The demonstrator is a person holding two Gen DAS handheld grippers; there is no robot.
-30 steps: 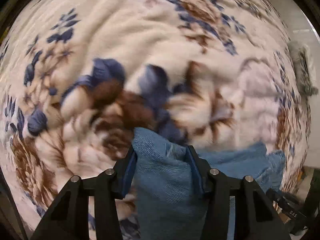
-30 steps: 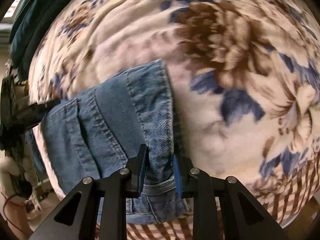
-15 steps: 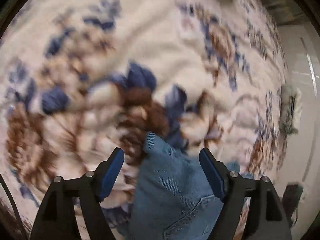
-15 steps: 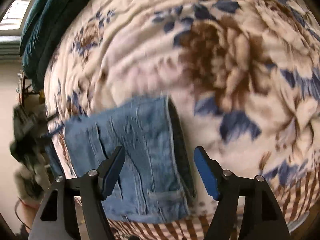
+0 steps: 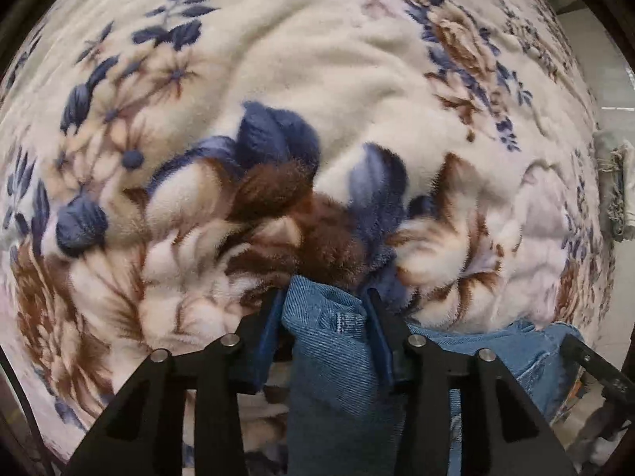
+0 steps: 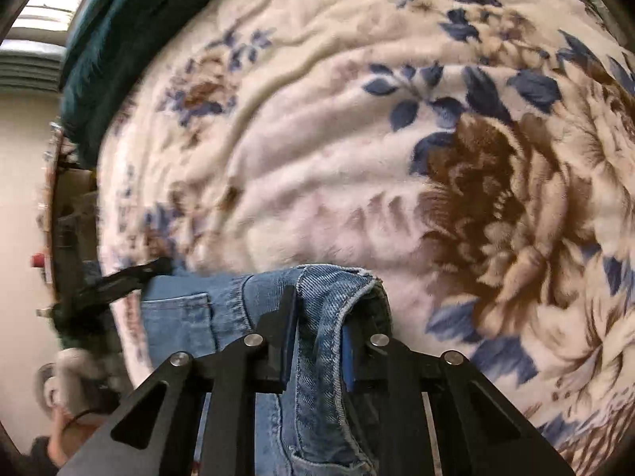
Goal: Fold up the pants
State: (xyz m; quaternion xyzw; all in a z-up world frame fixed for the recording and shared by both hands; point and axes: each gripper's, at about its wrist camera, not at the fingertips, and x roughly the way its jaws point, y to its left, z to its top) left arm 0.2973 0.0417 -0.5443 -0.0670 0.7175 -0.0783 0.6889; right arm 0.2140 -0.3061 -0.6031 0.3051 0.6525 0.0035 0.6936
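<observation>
We pinch the denim pants [image 5: 329, 357] on the floral blanket [image 5: 317, 79], left claw [image 5: 325, 317] and right claw [image 6: 317, 317] both closing on bunched edges, likely to carry the fold over.

The blue denim pants [image 5: 333, 377] are woven cotton twill, matt, with visible diagonal ribbing and stitched hems. Beneath the pants, the cream floral fleece blanket [image 5: 317, 79] is deep-piled, fuzzy and matt. Beyond the blanket's far edge, a dark teal cloth [image 6: 131, 35] appears soft and matt.
</observation>
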